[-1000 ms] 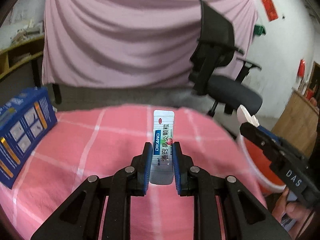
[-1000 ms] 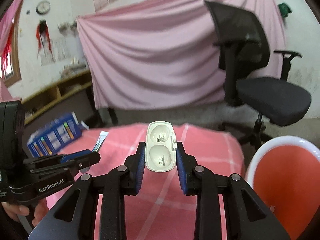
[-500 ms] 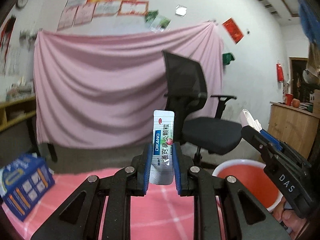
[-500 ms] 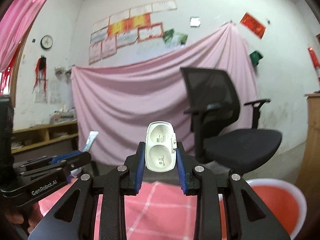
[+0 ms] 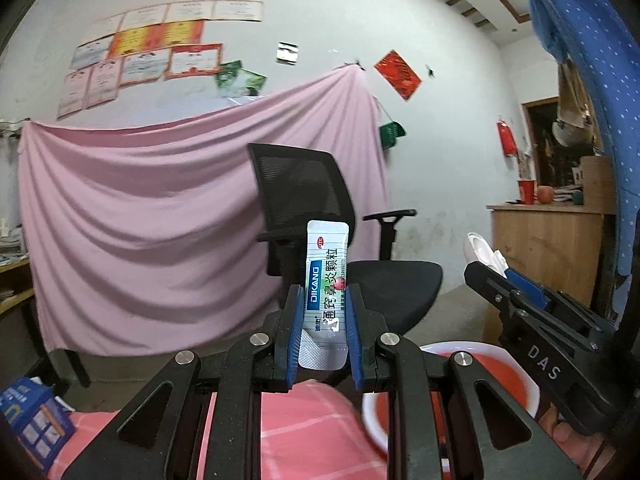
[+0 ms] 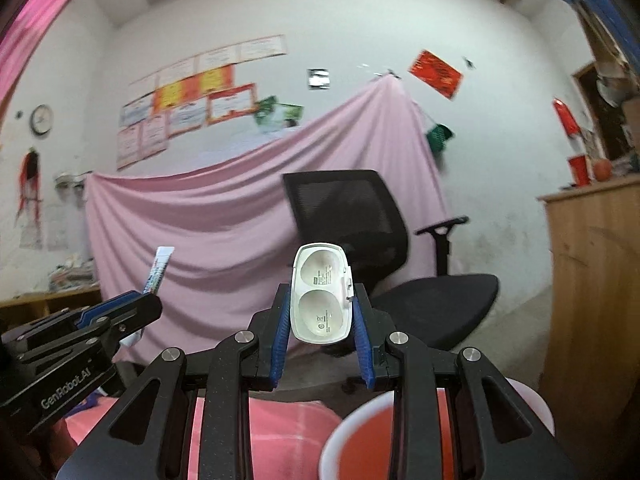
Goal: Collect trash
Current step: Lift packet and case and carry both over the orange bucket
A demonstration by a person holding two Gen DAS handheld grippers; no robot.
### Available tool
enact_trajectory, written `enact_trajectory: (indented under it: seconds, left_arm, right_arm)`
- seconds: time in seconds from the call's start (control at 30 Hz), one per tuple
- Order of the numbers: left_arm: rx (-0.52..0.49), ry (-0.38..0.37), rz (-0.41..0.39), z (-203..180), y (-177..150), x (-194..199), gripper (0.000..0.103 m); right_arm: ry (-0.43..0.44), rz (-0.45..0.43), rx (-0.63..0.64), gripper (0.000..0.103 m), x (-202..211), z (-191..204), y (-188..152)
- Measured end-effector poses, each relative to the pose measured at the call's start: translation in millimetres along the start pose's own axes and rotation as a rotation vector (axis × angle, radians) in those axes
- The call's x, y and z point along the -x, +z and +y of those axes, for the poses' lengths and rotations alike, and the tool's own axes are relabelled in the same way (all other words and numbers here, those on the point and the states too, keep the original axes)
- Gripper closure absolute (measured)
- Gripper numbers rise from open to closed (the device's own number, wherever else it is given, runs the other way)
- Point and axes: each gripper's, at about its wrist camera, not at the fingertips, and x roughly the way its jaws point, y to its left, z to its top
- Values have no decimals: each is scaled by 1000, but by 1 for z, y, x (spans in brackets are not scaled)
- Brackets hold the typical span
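Note:
My left gripper (image 5: pixel 323 300) is shut on a white medicine sachet (image 5: pixel 325 280) with blue and green print, held upright and raised above the pink checked table (image 5: pixel 312 432). My right gripper (image 6: pixel 321 300) is shut on a white plastic blister case (image 6: pixel 322 292) with two round wells. A red bin with a white rim (image 5: pixel 472 376) sits below and right of the table; it also shows in the right wrist view (image 6: pixel 384 440). The right gripper (image 5: pixel 516 292) shows at the right of the left wrist view, the left gripper (image 6: pixel 120 316) at the left of the right wrist view.
A blue box (image 5: pixel 28 420) lies on the table's left. A black office chair (image 5: pixel 320 216) stands behind the table before a pink hanging cloth (image 5: pixel 140 220). A wooden cabinet (image 5: pixel 548 248) is at the right.
Both grippers have lifted and tilted up with their items; the views now show more wall and ceiling and less table. The red bin has come closer below them.

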Motion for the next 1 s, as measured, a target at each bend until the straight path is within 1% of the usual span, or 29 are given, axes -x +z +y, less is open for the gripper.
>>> enact_trajectory:
  seconds: [0.2, 0.33, 0.5, 0.63, 0.73, 1.0]
  left_arm:
    - [-1, -59, 55, -21, 1, -25, 86]
    - [2, -119, 128, -31, -6, -44, 86]
    - [21, -156, 205, -40, -16, -63, 86]
    - [42, -174, 250, -43, -20, -72, 86]
    - [62, -200, 302, -44, -21, -81, 86]
    - [71, -226, 382, -45, -26, -89, 85]
  right_arm:
    - [-76, 57, -50, 76, -7, -30, 1]
    - [-114, 108, -87, 76, -11, -47, -2]
    - [-148, 181, -122, 76, -18, -64, -7]
    - [-166, 219, -146, 76, -22, -74, -11]
    - [-179, 250, -168, 76, -25, -78, -15]
    - [-178, 316, -203, 76, -33, -83, -24]
